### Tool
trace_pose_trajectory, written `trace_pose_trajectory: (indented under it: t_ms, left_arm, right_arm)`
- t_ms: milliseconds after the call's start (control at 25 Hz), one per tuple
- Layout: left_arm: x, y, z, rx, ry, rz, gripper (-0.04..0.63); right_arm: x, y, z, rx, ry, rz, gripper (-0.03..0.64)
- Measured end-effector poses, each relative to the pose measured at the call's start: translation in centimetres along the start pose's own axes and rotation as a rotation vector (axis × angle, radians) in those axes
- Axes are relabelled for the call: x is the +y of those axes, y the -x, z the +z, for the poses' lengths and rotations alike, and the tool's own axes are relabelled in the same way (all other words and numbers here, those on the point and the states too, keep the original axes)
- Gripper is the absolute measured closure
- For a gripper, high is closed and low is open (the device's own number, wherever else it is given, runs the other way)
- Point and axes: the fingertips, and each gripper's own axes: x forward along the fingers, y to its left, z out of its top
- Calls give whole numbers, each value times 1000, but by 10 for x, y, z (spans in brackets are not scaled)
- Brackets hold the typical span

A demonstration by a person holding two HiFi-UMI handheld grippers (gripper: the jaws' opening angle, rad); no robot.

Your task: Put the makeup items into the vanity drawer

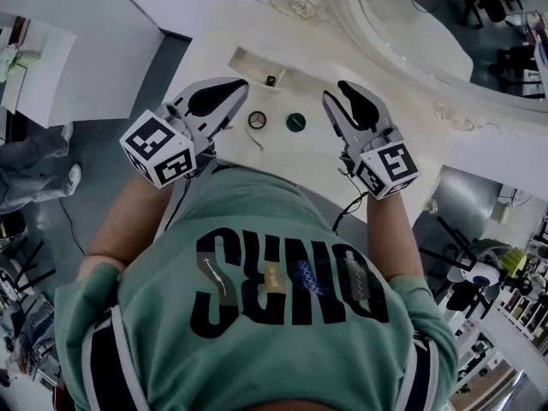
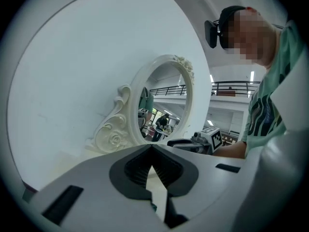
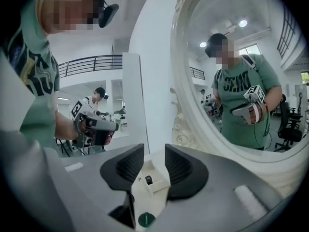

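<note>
The white vanity top (image 1: 282,161) has an open drawer (image 1: 250,61) at its far edge, with a small dark item (image 1: 271,80) inside. On the top lie a ring-shaped compact (image 1: 257,120), a dark green round lid (image 1: 296,122) and a thin pale stick (image 1: 255,139). My left gripper (image 1: 238,86) hovers left of the compact, its jaws shut on nothing (image 2: 152,151). My right gripper (image 1: 336,92) hangs right of the green lid, open and empty (image 3: 154,151). Between its jaws I see the drawer (image 3: 159,187), the dark item (image 3: 148,180) and the green lid (image 3: 146,220).
An ornate oval mirror (image 1: 411,24) stands behind the drawer, carved at its base (image 2: 113,134), and reflects the person (image 3: 241,95). A white wall panel (image 1: 94,32) is to the left. The vanity's right edge (image 1: 428,187) drops to the floor. Other people are far off.
</note>
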Motion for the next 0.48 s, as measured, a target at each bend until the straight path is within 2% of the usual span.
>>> trace_pose_trajectory:
  t_ms: [80,240,480]
  left_arm:
    - [-20,-17,19,-13,-25,-36,597]
    - [-60,-45,48,-36,-50,-85,597]
    - [-104,-95,72,-57,-112,-152,597]
  right_arm:
    - [-8,35,25,-37,-5,-27,475]
    - [-28,106,63,-122,-59,-95,532]
    - [-70,187,80,-206,-85,-253,606]
